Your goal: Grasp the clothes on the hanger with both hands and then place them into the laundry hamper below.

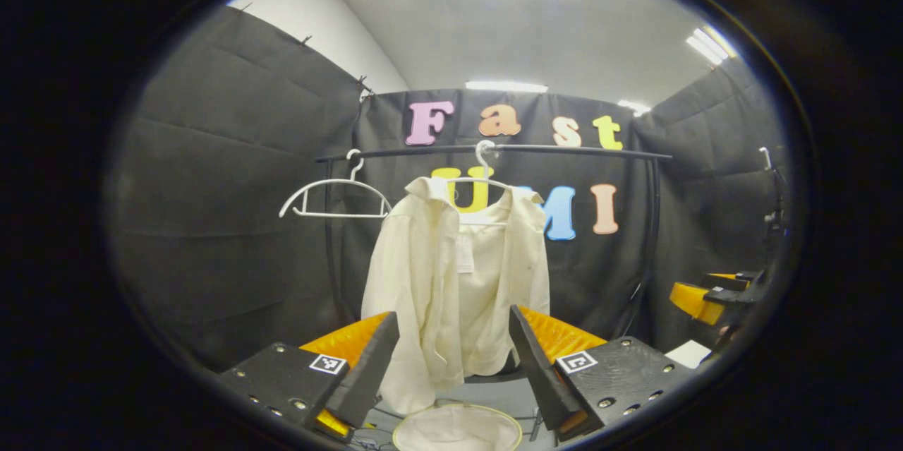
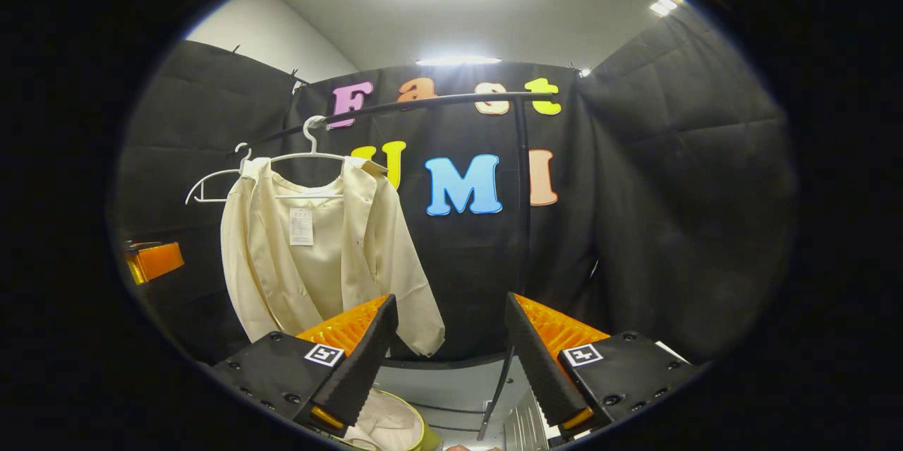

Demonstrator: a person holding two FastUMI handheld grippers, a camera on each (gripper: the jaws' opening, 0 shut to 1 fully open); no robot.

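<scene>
A cream shirt (image 1: 455, 281) hangs open-fronted on a white hanger (image 1: 484, 154) from a black rail (image 1: 564, 149). In the right gripper view the same shirt (image 2: 317, 253) hangs at the left on its hanger (image 2: 310, 137). Below it sits the round white hamper (image 1: 457, 428), whose rim (image 2: 416, 430) also shows low in the right gripper view. My left gripper (image 1: 451, 359) is open, fingers apart, short of the shirt's hem. My right gripper (image 2: 448, 359) is open too, off to the shirt's right. The right gripper (image 1: 712, 296) appears far right in the left gripper view.
An empty white hanger (image 1: 335, 193) hangs on the rail left of the shirt. The rack's black upright (image 1: 655, 239) stands at the right, and its curved leg (image 2: 497, 387) reaches the floor. Black cloth walls enclose the booth on all sides.
</scene>
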